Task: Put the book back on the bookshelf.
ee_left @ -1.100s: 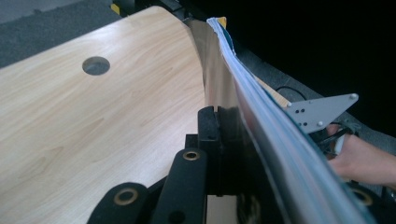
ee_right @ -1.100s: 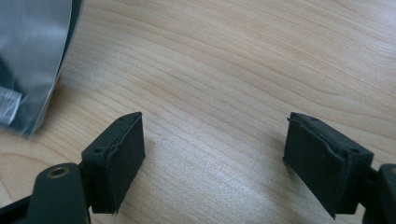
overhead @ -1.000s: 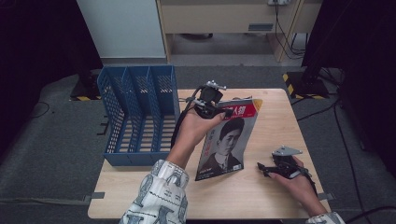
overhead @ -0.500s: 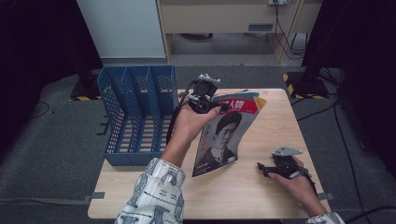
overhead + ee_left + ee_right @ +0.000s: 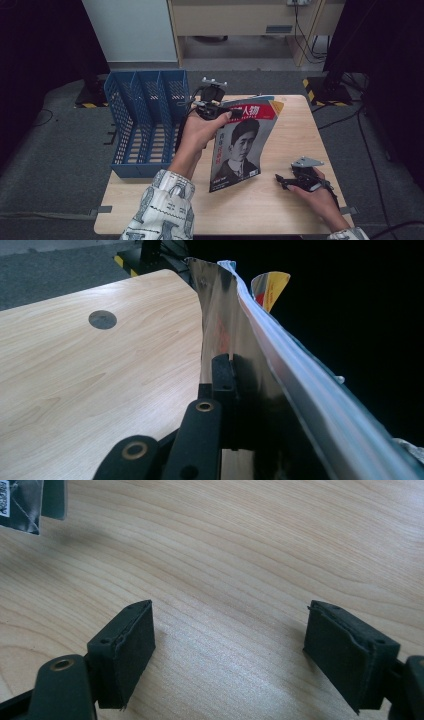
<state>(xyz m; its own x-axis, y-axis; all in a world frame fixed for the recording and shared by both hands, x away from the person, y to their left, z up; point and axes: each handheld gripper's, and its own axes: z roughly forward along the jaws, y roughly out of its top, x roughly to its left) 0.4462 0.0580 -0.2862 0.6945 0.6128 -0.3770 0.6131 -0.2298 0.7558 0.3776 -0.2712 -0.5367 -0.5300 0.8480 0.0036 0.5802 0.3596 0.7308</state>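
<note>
Glossy magazine (image 5: 240,145) stands tilted on the wooden table (image 5: 280,210), its top edge pinched tight in the left gripper (image 5: 212,107). Well apart, the right gripper (image 5: 285,181) rests, jaws wide, holding nothing.

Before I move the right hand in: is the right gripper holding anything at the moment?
No. In the right gripper view the right gripper has its jaws wide apart over the bare wooden table.
</note>
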